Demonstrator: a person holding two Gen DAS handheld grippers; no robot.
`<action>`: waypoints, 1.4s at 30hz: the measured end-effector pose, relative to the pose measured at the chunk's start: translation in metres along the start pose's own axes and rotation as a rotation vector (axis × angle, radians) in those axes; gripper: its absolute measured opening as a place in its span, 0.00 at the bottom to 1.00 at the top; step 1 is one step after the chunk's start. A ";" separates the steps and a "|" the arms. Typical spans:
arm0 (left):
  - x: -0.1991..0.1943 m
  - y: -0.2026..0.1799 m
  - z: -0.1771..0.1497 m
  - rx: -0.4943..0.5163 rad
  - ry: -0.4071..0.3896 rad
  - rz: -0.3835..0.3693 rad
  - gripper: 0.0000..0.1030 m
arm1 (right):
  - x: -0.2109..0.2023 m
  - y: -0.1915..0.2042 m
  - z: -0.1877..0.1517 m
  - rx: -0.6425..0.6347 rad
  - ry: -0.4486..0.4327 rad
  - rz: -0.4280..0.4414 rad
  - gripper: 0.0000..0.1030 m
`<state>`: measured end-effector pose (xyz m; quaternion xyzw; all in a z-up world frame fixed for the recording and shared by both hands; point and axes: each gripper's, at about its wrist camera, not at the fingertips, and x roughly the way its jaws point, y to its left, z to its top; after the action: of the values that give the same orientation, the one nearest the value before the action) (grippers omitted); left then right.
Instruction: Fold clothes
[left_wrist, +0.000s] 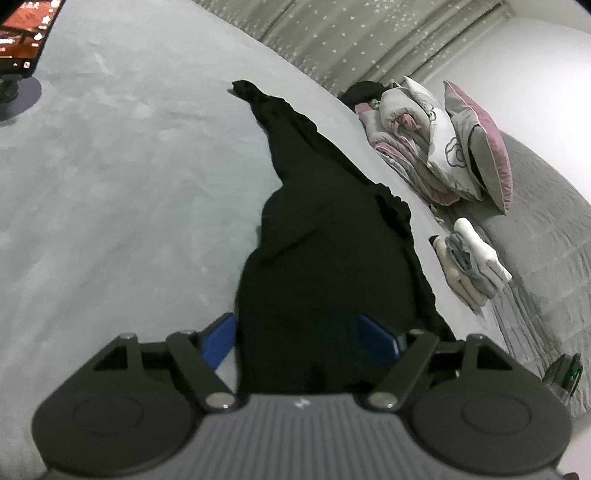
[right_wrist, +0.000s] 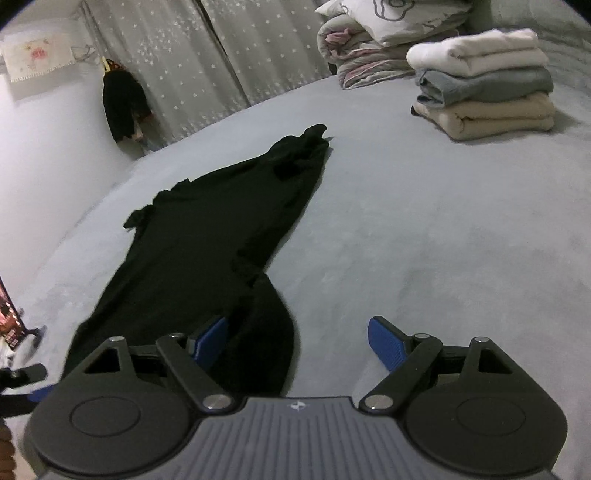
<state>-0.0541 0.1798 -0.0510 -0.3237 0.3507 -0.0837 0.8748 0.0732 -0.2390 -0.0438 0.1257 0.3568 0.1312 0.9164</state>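
A long black garment (left_wrist: 325, 236) lies stretched out on the grey bed (left_wrist: 129, 184), narrowing toward its far end. My left gripper (left_wrist: 299, 338) is open at the near end, where the cloth fills the gap between its blue pads (left_wrist: 221, 339) and hides part of them. In the right wrist view the same garment (right_wrist: 207, 229) runs away to the upper middle. My right gripper (right_wrist: 297, 343) is open at the garment's near right edge. Its left pad (right_wrist: 210, 343) is over the cloth and its right pad is over bare bed (right_wrist: 424, 240).
A stack of folded clothes (right_wrist: 487, 81) in white, grey and beige sits on the bed at the far right, also seen as the stack (left_wrist: 469, 262). Pillows and a rolled quilt (left_wrist: 443, 140) lie behind it. A lit screen (left_wrist: 26, 33) stands at the far left. Curtains back the bed.
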 end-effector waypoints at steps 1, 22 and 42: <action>-0.001 0.000 0.000 0.002 -0.006 0.007 0.73 | 0.000 0.001 0.000 -0.011 -0.002 -0.012 0.74; -0.010 -0.011 -0.003 0.139 -0.008 0.213 0.05 | -0.010 0.007 0.000 -0.046 -0.039 -0.209 0.07; -0.024 0.016 0.000 -0.053 0.129 0.039 0.22 | -0.029 0.099 -0.042 -0.112 -0.033 -0.084 0.57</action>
<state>-0.0735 0.2012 -0.0473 -0.3340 0.4146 -0.0778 0.8429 0.0087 -0.1500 -0.0240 0.0612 0.3386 0.1102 0.9324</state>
